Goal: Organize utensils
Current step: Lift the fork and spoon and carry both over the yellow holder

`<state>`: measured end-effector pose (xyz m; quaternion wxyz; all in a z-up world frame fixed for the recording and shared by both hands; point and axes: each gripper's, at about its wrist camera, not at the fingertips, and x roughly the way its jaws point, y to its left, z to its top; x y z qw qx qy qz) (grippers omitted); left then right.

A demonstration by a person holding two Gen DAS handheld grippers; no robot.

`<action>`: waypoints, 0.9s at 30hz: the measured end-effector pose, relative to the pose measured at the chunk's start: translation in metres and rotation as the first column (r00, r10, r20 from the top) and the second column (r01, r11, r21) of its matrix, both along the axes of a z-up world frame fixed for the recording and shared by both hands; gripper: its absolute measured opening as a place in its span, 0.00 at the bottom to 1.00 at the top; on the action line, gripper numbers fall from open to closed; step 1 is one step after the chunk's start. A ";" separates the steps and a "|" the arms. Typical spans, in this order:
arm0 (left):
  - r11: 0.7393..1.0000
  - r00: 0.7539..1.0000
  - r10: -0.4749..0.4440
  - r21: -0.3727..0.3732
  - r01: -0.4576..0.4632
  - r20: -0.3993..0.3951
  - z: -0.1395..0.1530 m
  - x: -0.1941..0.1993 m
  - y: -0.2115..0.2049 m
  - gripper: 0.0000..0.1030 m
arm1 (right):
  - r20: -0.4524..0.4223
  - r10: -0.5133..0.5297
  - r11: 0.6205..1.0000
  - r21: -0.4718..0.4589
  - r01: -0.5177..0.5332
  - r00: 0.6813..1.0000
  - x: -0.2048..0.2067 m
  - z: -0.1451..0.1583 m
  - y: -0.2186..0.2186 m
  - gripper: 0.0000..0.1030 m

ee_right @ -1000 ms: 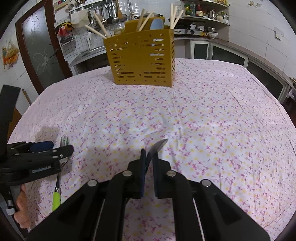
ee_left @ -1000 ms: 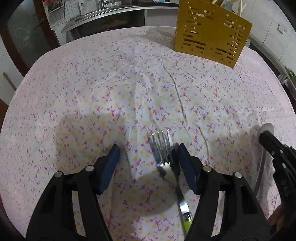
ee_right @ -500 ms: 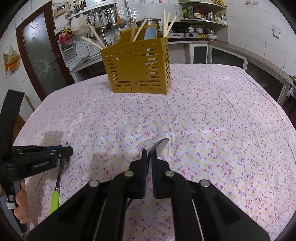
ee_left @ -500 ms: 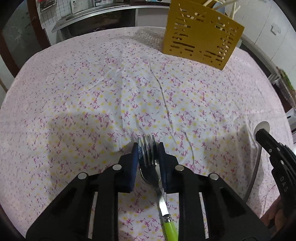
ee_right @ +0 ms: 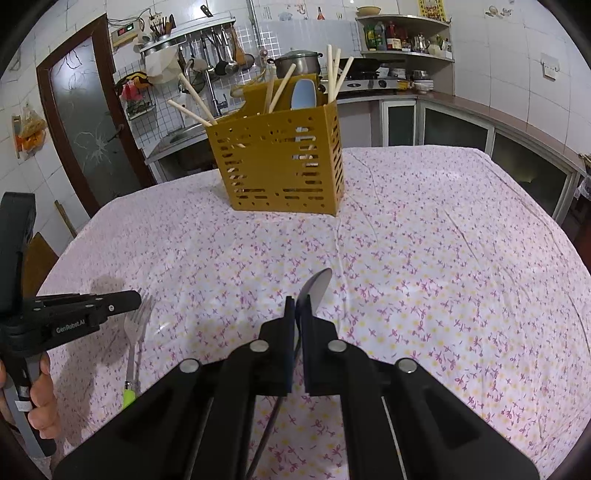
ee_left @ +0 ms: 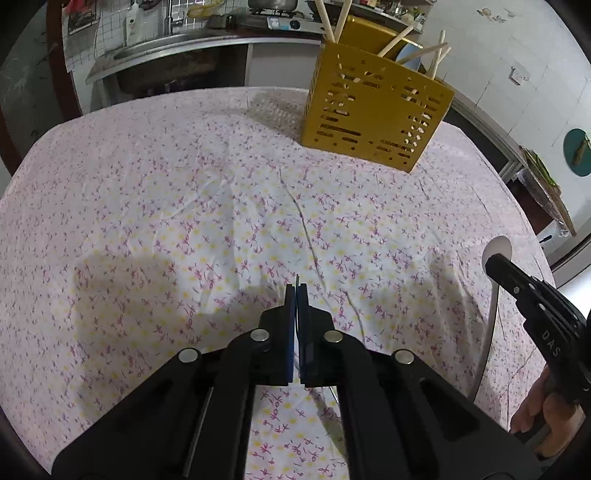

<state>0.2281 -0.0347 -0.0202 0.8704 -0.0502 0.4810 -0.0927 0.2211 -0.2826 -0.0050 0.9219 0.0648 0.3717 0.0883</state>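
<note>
My left gripper (ee_left: 296, 291) has just closed on the green-handled fork (ee_right: 137, 325), now pinched edge-on and lifting clear of the floral tablecloth (ee_left: 184, 206). My right gripper (ee_right: 298, 306) is clamped on the spoon (ee_right: 314, 291). Both utensils look ready for the yellow slotted caddy (ee_right: 280, 162) at the far end, which already holds chopsticks (ee_right: 192, 109) and a blue spoon (ee_right: 303, 94).

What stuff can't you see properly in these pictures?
- Fork: in the left wrist view, only a thin edge shows between the left tool pads.
- Spoon: right wrist view, its handle runs under the right tool.
- Yellow holder: its walls hide the lower ends of the chopsticks.
- Shelf bottles: too small to read.
</note>
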 end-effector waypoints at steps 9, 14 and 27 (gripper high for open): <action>1.000 0.980 -0.015 0.006 0.014 0.199 0.047 -0.005 0.004 0.00 | 0.075 0.003 1.000 -0.002 -0.003 0.997 0.004 0.018 -0.001 0.03; 0.999 0.932 -0.037 0.038 0.025 0.361 0.076 -0.010 0.001 0.00 | 0.184 0.006 1.000 -0.022 -0.002 0.983 0.003 0.033 -0.002 0.03; 0.993 0.804 -0.098 0.113 0.038 0.587 0.135 0.032 -0.021 0.00 | 0.500 -0.021 0.995 -0.073 0.067 0.866 0.033 0.083 -0.016 0.03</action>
